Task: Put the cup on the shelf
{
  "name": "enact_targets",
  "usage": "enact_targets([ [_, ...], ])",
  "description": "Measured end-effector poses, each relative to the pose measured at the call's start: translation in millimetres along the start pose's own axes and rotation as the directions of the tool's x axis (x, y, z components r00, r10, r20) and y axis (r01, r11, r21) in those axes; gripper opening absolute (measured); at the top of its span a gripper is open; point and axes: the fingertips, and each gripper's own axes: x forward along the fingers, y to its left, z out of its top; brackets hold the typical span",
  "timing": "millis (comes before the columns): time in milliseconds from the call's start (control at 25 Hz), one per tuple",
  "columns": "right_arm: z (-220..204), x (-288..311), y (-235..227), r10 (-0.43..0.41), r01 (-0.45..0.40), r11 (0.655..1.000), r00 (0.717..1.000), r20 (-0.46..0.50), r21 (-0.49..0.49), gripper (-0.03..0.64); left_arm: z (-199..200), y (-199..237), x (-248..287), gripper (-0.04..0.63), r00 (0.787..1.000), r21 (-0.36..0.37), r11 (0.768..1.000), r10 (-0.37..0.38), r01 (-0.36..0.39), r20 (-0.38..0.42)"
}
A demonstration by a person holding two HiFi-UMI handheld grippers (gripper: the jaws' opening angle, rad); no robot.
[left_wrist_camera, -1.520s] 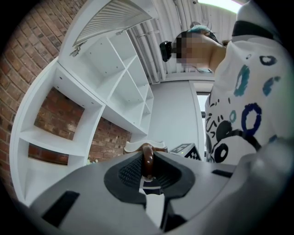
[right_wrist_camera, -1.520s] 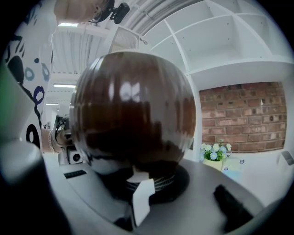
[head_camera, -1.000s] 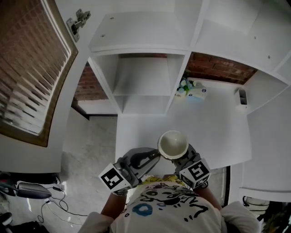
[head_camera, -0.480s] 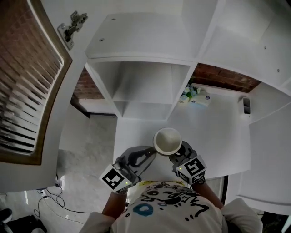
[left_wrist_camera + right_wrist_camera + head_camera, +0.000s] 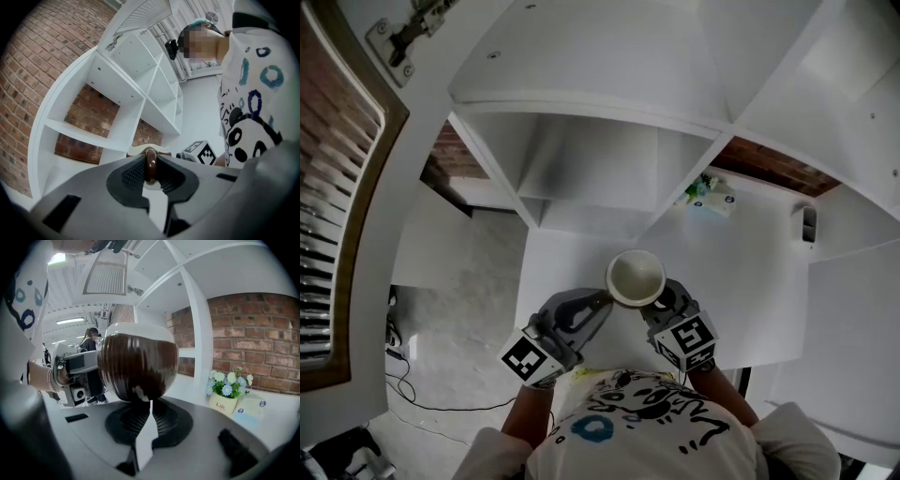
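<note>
The cup (image 5: pixel 635 277) is brown outside and cream inside. It hangs upright over the white counter (image 5: pixel 750 272), in front of the white shelf unit (image 5: pixel 581 178). My left gripper (image 5: pixel 598 302) reaches in from the left and is shut on the cup's brown ring handle (image 5: pixel 150 164), which sits pinched between the pads. My right gripper (image 5: pixel 654 302) comes from the right. Its jaws stand narrow at the foot of the cup (image 5: pixel 137 363), and the round body hides the fingertips.
A small pot of flowers (image 5: pixel 227 394) and a card stand on the counter by the brick wall, right of the shelf's upright panel (image 5: pixel 199 333). A louvred door (image 5: pixel 337 187) hangs open at the left. A small dark object (image 5: pixel 807 222) sits far right.
Both grippers and the cup have shifted together a little toward the shelf unit. The hold on the cup looks the same.
</note>
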Motion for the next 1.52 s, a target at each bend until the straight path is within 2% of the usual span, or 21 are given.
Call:
enact_targets([
  [120, -2.1, 2.4, -14.6, -0.037, 0.037, 0.999, 0.999, -0.015, 0.013, 0.028, -1.6, 13.0, -0.1, 0.06, 0.998, 0.016, 0.998, 0.055, -0.054, -0.008],
  [360, -10.5, 4.4, -46.8, -0.131, 0.133, 0.991, 0.99, -0.052, 0.029, 0.028, -13.5, 50.9, -11.8, 0.06, 0.988, 0.001, 0.988, 0.154, -0.154, -0.014],
  [560, -15.2, 2.9, -57.6, -0.155, 0.158, 0.986, 0.986, -0.06, 0.045, 0.029, -28.1, 78.7, -8.3, 0.06, 0.973, -0.013, 0.974, 0.226, -0.227, -0.041],
  [800, -18.9, 2.7, -66.8, -0.169, 0.173, 0.983, 0.983, -0.067, 0.064, 0.029, -58.7, 101.2, 4.8, 0.06, 0.968, -0.068, 0.967, 0.239, -0.244, -0.084],
  [1040, -18.8, 0.5, -71.1, -0.18, 0.18, 0.984, 0.981, -0.07, -0.003, 0.028, -80.6, 115.1, 20.9, 0.06, 0.955, 0.019, 0.964, 0.265, -0.265, -0.136],
  [1160, -18.5, -0.5, -70.7, -0.171, 0.17, 0.985, 0.984, -0.057, -0.011, 0.029, -88.6, 123.0, 27.6, 0.06, 0.943, 0.016, 0.955, 0.295, -0.296, -0.153],
  [1360, -22.2, 0.3, -67.9, -0.148, 0.149, 0.989, 0.988, -0.054, 0.019, 0.028, -99.9, 131.4, 37.6, 0.06, 0.938, 0.001, 0.951, 0.304, -0.308, -0.168],
  [1520, -20.4, 2.9, -67.0, -0.134, 0.135, 0.991, 0.99, -0.051, 0.019, 0.028, -110.5, 136.9, 43.4, 0.06, 0.927, 0.018, 0.945, 0.324, -0.327, -0.187],
])
